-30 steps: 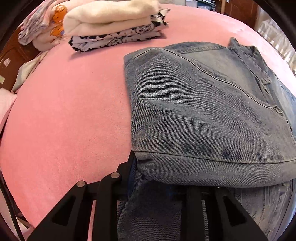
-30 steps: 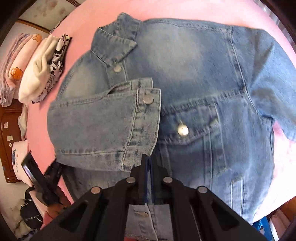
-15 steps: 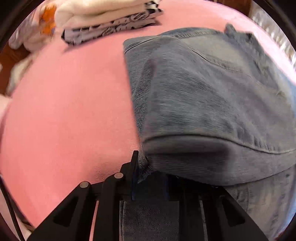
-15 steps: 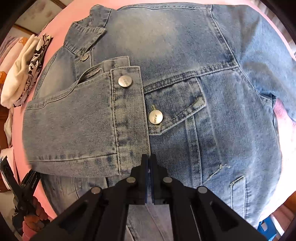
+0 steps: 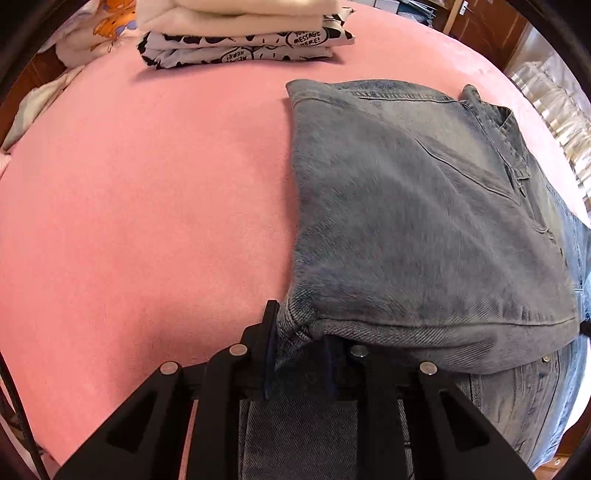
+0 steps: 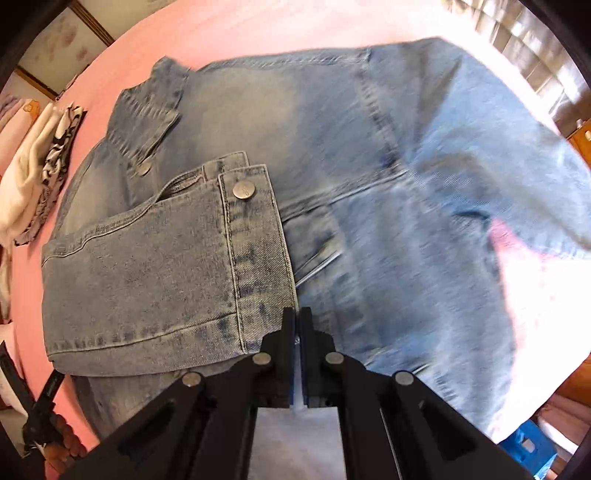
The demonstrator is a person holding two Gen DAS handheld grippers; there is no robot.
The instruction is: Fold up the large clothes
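the left gripper point(image 5: 301, 339) pinches a bunched fold of the denim jacket point(image 6: 332, 184), and the right gripper point(image 6: 297, 325) is closed tight at the cuff corner of the folded-in sleeve point(image 6: 155, 280). one faded blue jacket lies front up on the pink bedcover point(image 5: 147, 203), one sleeve laid across its chest, two metal buttons showing. its collar points away from the grippers toward the one stack of folded clothes point(image 5: 240, 33) beyond it, length running the same way.

Bright daylight, fisheye edges, right-view motion blur

Both grippers point(image 5: 301, 345) point(image 6: 297, 325) clamped, angled downward
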